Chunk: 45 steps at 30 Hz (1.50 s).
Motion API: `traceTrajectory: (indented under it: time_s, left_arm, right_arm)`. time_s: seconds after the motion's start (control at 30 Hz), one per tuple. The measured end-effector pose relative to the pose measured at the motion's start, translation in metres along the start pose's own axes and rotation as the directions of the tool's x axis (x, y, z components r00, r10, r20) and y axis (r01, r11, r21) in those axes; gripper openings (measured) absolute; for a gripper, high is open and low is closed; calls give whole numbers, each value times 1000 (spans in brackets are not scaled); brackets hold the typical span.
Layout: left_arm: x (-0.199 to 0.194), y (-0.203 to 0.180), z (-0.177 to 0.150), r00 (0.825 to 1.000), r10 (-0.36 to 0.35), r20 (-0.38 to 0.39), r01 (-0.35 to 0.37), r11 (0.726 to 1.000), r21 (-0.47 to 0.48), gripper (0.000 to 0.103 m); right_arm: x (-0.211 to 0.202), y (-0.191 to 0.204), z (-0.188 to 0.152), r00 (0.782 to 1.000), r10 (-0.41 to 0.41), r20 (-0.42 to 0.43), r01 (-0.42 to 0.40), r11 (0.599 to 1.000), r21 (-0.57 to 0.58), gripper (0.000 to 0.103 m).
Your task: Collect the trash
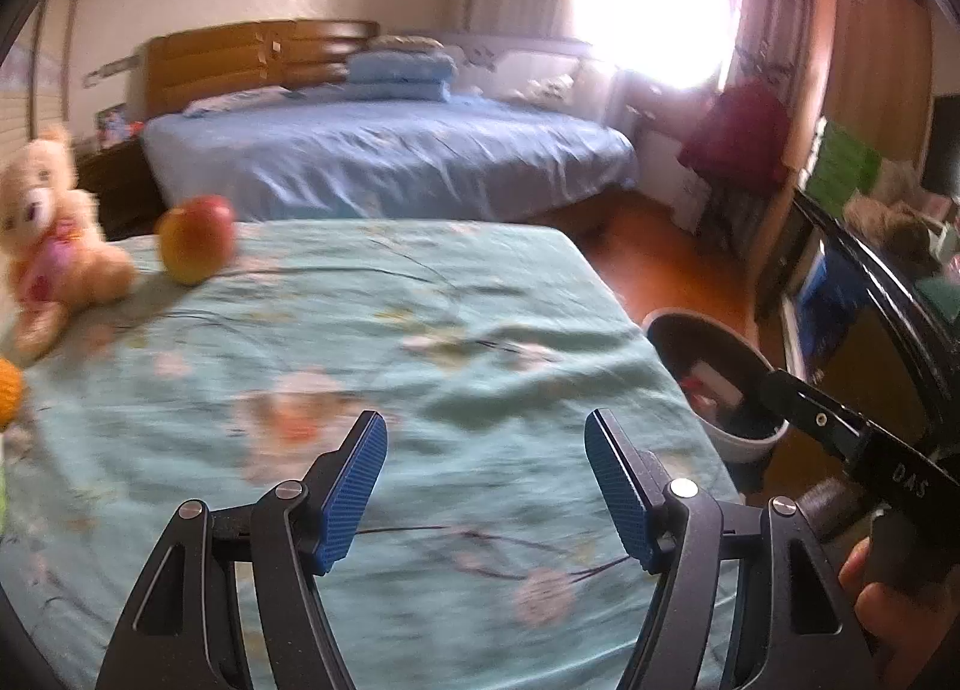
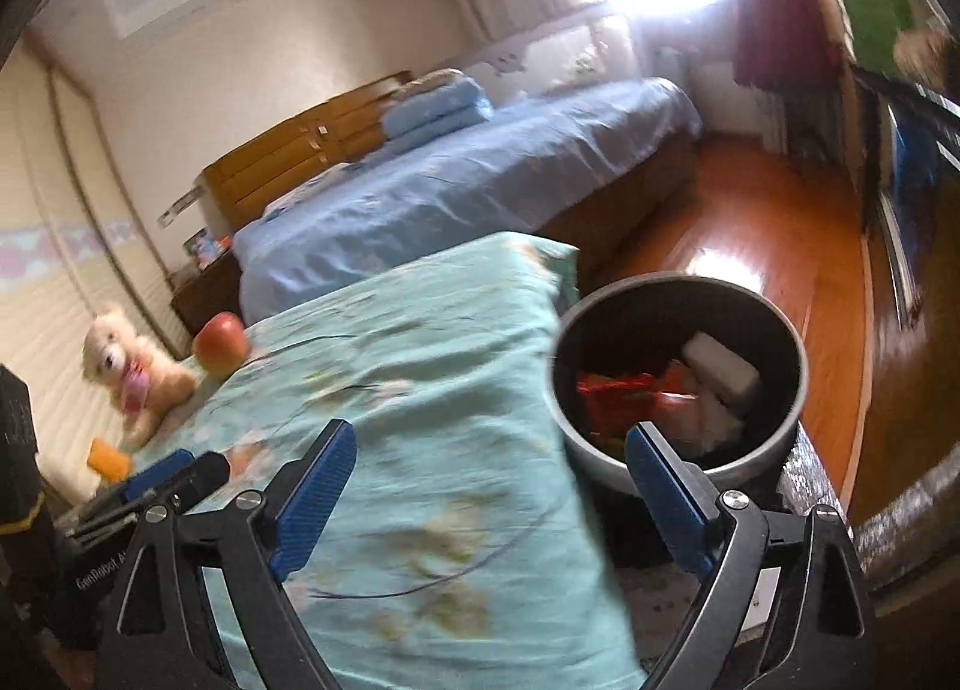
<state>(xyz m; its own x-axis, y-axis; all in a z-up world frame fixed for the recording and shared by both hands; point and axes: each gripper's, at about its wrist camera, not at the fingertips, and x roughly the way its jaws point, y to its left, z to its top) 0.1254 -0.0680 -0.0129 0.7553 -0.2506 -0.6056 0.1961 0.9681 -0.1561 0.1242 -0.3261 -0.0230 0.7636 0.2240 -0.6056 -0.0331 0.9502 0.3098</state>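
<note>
Both the left gripper [image 1: 486, 486] and the right gripper [image 2: 489, 486] are being held wide apart, with nothing between their pads. The trash [image 2: 666, 390], wrappers and a white block, is lying in the bin [image 2: 780, 450] beside the table [image 1: 420, 330]. It is judged light and crumply, best pinched at an edge.

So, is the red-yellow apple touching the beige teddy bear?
Apart. The left wrist view shows green cloth between the apple and the teddy bear.

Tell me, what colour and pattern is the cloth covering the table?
The pale teal cloth has pink blossoms on thin dark branches; it shows best in the left wrist view.
</note>
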Motion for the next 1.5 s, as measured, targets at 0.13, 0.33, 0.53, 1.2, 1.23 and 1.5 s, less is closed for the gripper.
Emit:
traceTrajectory:
  time_s: [0.13,0.33,0.53,1.2,1.23,1.5]
  left_arm:
    - [-33,13,0,997,39,73,-37,999,-19,68]
    - [-78,25,-12,965,150,213,-144,989,-42,93]
    - [-85,24,-33,932,242,268,-237,970,-53,101]
    - [-89,30,-47,911,285,298,-282,958,-52,102]
    - [-89,30,-46,912,285,296,-283,958,-52,102]
    - [-86,34,-46,911,295,288,-290,955,-62,102]
  right_arm:
    - [-9,30,7,999,17,44,-14,998,-65,95]
    - [-30,67,16,985,51,166,-30,992,-126,103]
    - [-22,87,-1,979,46,201,-13,986,-164,103]
    - [-30,108,-24,971,52,232,6,970,-241,103]
    - [-29,108,-24,971,52,232,5,970,-242,103]
    - [-28,109,-26,971,59,230,-2,971,-240,103]
